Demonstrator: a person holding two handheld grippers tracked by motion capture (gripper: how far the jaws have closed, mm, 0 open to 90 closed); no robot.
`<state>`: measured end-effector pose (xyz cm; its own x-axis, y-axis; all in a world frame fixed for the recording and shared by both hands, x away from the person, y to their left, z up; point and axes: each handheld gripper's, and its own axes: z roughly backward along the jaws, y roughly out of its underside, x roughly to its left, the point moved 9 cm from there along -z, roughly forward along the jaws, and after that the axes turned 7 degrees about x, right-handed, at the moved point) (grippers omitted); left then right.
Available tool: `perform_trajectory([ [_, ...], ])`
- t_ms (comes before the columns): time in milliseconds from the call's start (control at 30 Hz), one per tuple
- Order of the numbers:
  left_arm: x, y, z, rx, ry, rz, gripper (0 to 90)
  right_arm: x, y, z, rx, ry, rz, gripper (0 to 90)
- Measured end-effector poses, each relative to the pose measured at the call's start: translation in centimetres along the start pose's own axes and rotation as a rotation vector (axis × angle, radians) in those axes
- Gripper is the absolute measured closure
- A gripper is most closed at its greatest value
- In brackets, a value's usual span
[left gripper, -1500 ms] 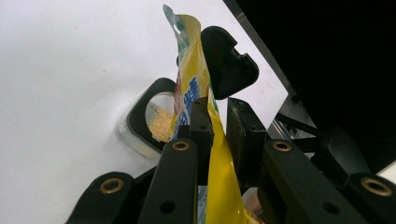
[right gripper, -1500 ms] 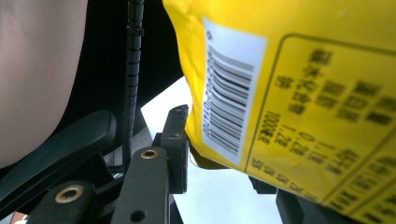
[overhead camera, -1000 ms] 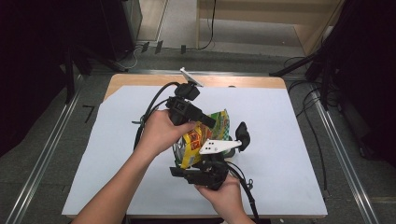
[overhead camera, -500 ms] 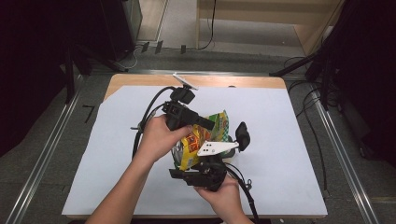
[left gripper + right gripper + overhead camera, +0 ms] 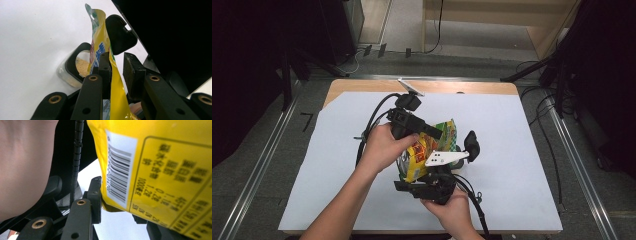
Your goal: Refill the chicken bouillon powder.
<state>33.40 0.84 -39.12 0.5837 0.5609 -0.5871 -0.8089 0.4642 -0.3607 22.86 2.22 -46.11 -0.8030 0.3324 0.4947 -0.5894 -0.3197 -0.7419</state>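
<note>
Left gripper (image 5: 439, 134): held in the left hand (image 5: 382, 147), reaching over the top of the snack bag (image 5: 424, 150). Seen along its own jaws, the bag's edge stands between them, lying against the left-side jaw, with a clear gap to the other; the jaws have just been opening and do not pinch the bag.
Right gripper (image 5: 424, 172): in the right hand (image 5: 454, 210), at the near end of the bag; its jaws sit on either side of the bag's barcode corner and clamp it.
Snack bag: yellow and green, upright between the two grippers, above the white table cover (image 5: 522, 150).
Jar (image 5: 75, 68): just beyond the left gripper's jaws, behind the bag; clear, black-rimmed, with crumbly tan contents.
Black lid (image 5: 120, 35): beside the bag's top edge, past the left gripper's jaws.
</note>
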Motion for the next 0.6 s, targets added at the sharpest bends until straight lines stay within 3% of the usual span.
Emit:
perform_trajectory([
  [600, -0.01, 0.07, 0.11, 0.0, -0.019, -0.006, 77.1, 0.09, -0.07, -0.14, -0.008, -0.015, -0.011, 68.1],
])
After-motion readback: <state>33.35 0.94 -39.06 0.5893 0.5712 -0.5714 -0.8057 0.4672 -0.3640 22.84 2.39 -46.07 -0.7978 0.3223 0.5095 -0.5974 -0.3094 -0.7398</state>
